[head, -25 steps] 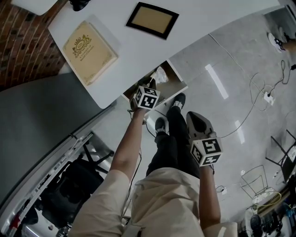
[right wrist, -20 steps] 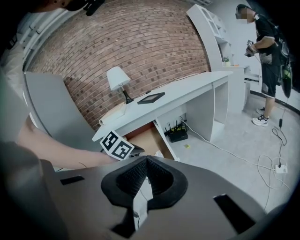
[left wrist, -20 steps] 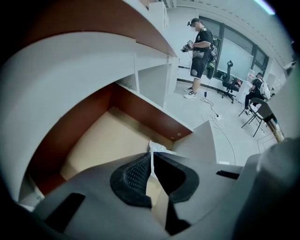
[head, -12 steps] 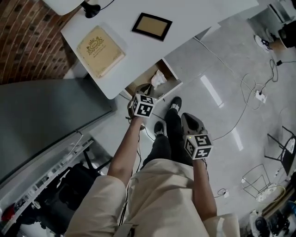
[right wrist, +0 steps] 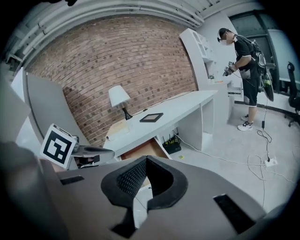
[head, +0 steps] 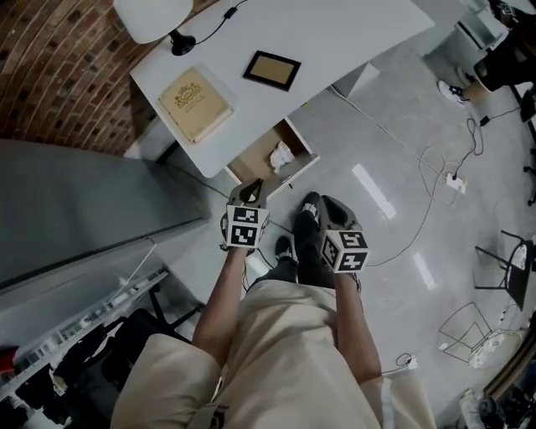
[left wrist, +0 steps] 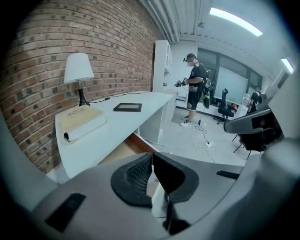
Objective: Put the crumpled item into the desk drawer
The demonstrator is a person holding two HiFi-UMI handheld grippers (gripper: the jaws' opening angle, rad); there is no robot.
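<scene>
A crumpled white item [head: 281,156] lies inside the open wooden desk drawer [head: 255,159], which juts from under the white desk [head: 335,42]. My left gripper [head: 254,188] hovers just short of the drawer's front, its jaws closed together with nothing between them. My right gripper [head: 323,206] is beside it over the floor, also shut and empty. In the left gripper view the shut jaws [left wrist: 151,157] point at the drawer's brown inside [left wrist: 118,152]. The right gripper view shows the drawer [right wrist: 144,150] beyond the right gripper [right wrist: 146,160]; the item is hidden there.
On the desk lie a cream book [head: 196,102], a dark picture frame [head: 272,69] and a white lamp [head: 153,15]. A brick wall [head: 59,75] is on the left. Cables and a power strip [head: 455,180] lie on the grey floor. A person [right wrist: 246,70] stands farther back.
Both grippers have drawn back from the drawer toward my body, and the view has widened. The left gripper was at the drawer's front edge a second ago. The crumpled item stays in the drawer.
</scene>
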